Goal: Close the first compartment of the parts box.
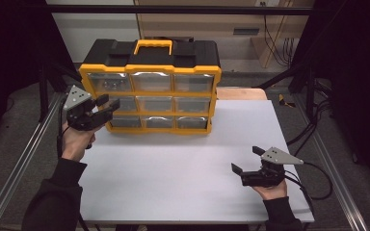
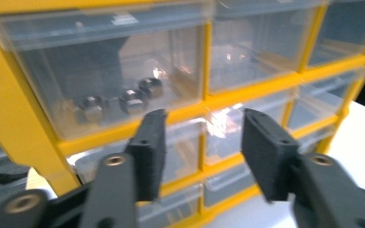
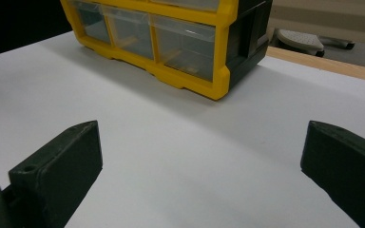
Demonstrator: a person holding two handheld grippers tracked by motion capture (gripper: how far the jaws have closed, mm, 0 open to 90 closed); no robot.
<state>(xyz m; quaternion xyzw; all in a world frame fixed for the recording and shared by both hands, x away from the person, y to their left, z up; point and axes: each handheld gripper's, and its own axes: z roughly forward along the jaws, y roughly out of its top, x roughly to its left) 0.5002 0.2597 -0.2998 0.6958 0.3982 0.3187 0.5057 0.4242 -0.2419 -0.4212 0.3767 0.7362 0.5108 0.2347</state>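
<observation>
With jaws parted, the left hand-held gripper (image 1: 107, 107) neared the organizer's left drawers (image 2: 119, 80); misaligned, it might shove the organizer (image 1: 150, 86) backward.

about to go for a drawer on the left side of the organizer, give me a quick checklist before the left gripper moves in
1. Left gripper open: ok, jaws apart in the left gripper view.
2. Left gripper empty: ok, nothing between the jaws.
3. Lined up with a drawer: cannot tell which one; it sits in front of the left column of the drawer organizer, around the middle row.
4. Drawers shut: ok, all fronts look flush with the yellow frame.
5. Contents known: the top-left drawer holds a few metal nuts; the others are too blurred to tell.
6. Right gripper out of the way: ok, open and low over the white table, apart from the organizer.
</observation>
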